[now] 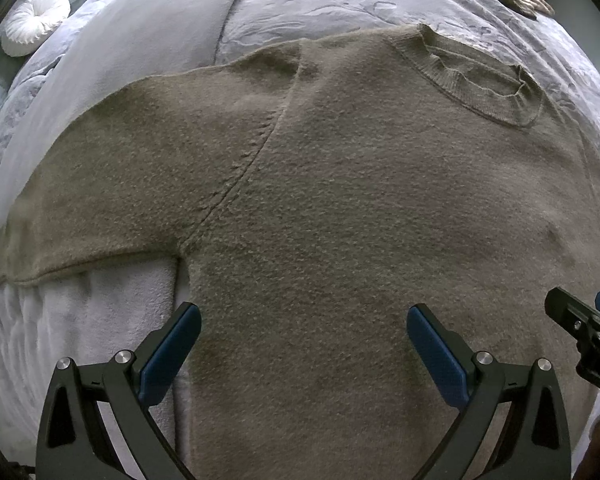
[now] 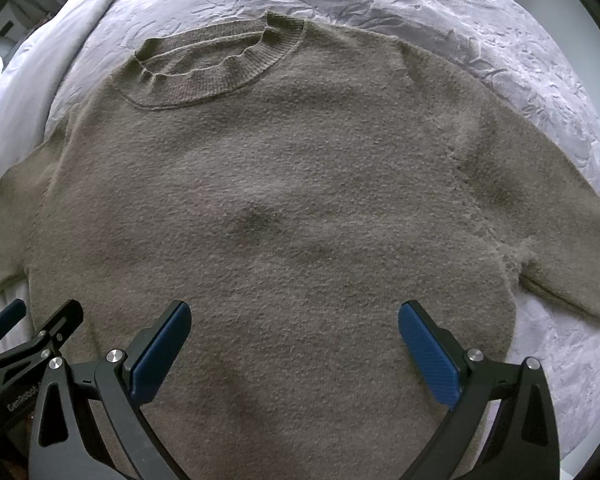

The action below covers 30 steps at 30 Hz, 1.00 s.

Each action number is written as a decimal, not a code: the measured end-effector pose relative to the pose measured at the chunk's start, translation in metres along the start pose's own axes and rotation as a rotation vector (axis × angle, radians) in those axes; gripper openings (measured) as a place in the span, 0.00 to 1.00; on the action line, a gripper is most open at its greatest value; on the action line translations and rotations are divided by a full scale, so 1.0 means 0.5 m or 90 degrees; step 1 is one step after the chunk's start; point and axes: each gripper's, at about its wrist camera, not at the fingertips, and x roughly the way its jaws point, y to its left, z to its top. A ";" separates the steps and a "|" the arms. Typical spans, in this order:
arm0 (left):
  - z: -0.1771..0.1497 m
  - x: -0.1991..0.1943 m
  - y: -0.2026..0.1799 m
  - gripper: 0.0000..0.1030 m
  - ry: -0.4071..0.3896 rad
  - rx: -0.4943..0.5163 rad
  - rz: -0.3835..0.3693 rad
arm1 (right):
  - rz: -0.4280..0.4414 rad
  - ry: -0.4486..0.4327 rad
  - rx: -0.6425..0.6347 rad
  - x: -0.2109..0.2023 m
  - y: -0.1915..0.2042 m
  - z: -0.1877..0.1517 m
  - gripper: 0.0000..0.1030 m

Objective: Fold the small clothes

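Olive sweater (image 2: 284, 208) lies flat on the bed (image 2: 500, 40), collar at frame top, long axis running straight away from both tongs; left gripper (image 1: 304, 344) & right gripper (image 2: 294, 340) spread wide, empty, left one nearer the frame-left sleeve (image 1: 112, 184).

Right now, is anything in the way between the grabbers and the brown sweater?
No, nothing visible. The sweater lies spread flat on the bedspread, and both the left gripper and right gripper hang open right over it. The round pillow sits far off to the side.
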 end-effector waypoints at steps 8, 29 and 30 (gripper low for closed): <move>-0.002 0.000 -0.007 1.00 0.004 0.001 0.004 | 0.006 0.011 0.001 0.001 -0.003 -0.002 1.00; -0.001 -0.002 0.029 1.00 0.014 -0.008 -0.017 | 0.002 -0.004 -0.006 0.000 0.028 0.004 1.00; -0.001 -0.003 0.032 1.00 0.013 -0.009 -0.018 | 0.007 -0.004 -0.006 0.001 0.032 0.005 1.00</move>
